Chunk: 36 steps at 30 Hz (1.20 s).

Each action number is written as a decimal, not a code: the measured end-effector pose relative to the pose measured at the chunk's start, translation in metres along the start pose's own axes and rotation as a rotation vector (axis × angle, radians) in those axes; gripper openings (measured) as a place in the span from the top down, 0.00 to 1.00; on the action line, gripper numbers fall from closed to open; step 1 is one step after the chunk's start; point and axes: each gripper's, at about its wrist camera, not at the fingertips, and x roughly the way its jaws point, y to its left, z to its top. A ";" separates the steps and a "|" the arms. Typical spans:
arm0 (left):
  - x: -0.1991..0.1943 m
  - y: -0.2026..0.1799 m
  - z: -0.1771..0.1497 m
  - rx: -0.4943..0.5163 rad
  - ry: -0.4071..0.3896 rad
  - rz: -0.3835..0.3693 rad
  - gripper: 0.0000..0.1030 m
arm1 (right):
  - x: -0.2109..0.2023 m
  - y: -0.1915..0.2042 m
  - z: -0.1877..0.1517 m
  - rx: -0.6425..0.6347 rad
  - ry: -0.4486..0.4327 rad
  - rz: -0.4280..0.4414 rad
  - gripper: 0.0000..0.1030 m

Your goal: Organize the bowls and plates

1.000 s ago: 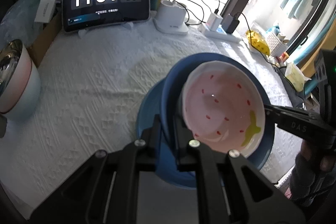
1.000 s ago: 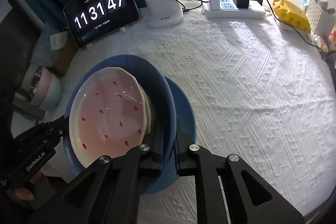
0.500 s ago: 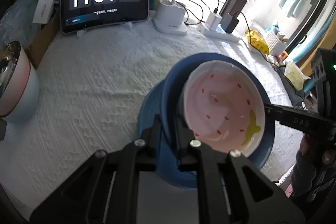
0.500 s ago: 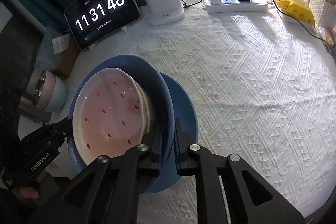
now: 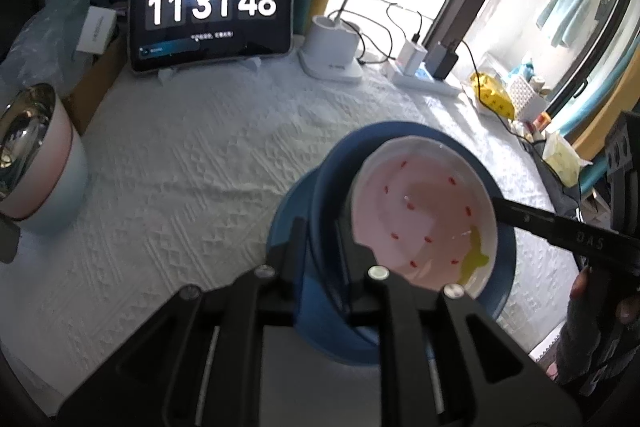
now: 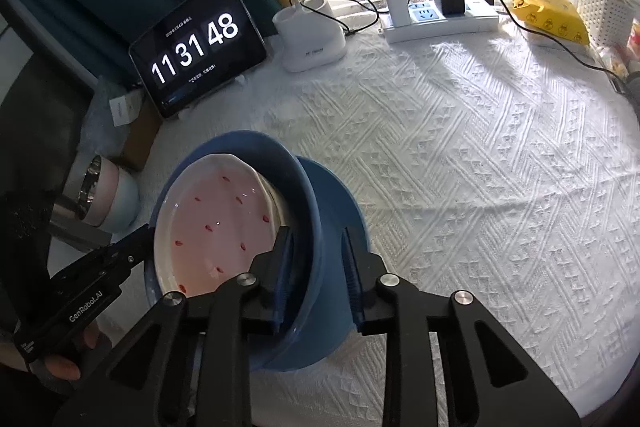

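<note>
Both grippers' jaws are opening, where a second ago they clamped the blue bowl [image 6: 308,211]: right gripper [image 6: 316,283] pads now stand clear of the rim between them, left gripper [image 5: 320,259] barely parted. The pink bowl [image 5: 424,215] sits nested inside. Stack looks placed on the blue plate [image 6: 344,203]; release under way.

A white textured cloth [image 6: 460,155] covers the desk. At the back a tablet [image 5: 210,11] stands propped, showing 11 31 48. Beside it sits a white holder [image 5: 330,53], then a power strip [image 6: 444,21] with a white and a black charger plugged in. A yellow packet [image 6: 546,13] lies near a white basket [image 6: 604,9]. A cardboard box [image 5: 94,77] stands off the cloth's left edge.
</note>
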 end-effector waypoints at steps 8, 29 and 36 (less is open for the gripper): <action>-0.028 -0.015 -0.010 0.053 -0.095 0.010 0.78 | -0.022 0.008 -0.007 -0.060 -0.077 -0.062 0.71; -0.118 -0.052 -0.057 0.155 -0.431 -0.071 0.53 | -0.104 0.027 -0.062 -0.163 -0.294 -0.121 0.69; -0.134 -0.055 -0.077 0.127 -0.484 -0.104 0.50 | -0.126 0.029 -0.085 -0.184 -0.370 -0.142 0.66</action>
